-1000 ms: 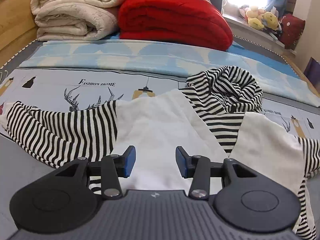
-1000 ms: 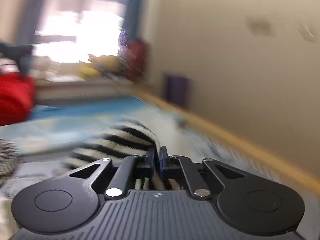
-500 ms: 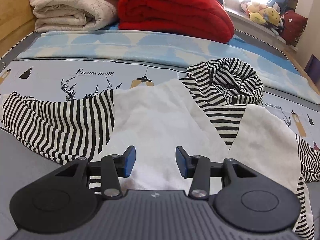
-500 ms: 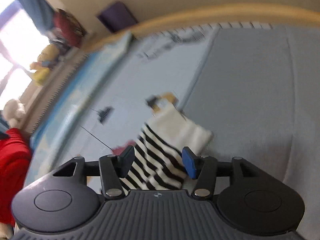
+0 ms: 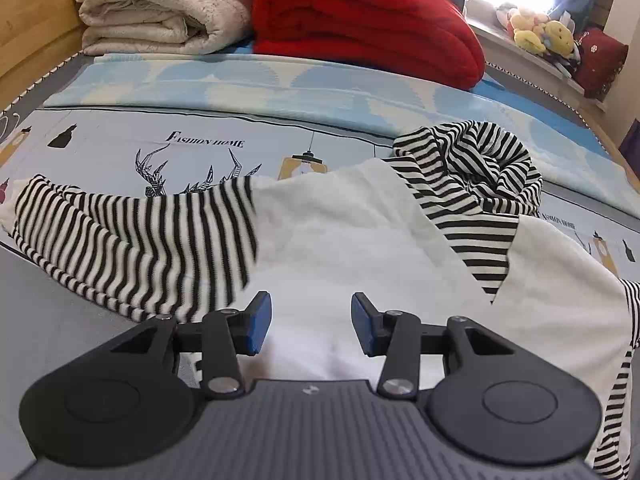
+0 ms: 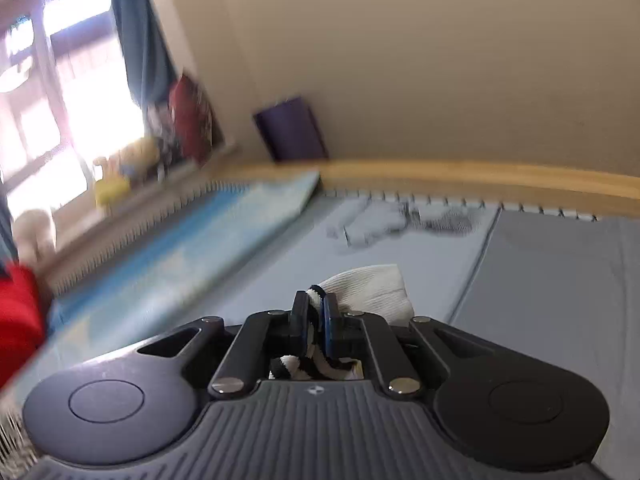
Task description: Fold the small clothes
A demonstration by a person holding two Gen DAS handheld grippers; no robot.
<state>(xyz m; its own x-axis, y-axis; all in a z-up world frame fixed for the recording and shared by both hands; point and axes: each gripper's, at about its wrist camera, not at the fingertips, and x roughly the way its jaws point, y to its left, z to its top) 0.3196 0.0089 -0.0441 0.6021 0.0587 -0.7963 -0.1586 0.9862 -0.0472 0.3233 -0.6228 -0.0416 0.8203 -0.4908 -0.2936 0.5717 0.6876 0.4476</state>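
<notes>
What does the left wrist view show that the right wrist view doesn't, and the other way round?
Left wrist only: the left gripper, jaws apart over the white body of the hooded top, its striped hood, the spread left sleeve and the cream blanket.

Right wrist only: the right gripper, jaws closing, pads pressing on the striped sleeve end, plus a purple box.

Both: the red blanket, window-side plush toys and printed bedsheet.

Bed's far edge, left: cream blanket [image 5: 160, 4], folded
Bed's far edge, middle: red blanket [image 5: 368, 20], folded
Sill beyond bed's right corner: plush toys [image 5: 540, 32]
</notes>
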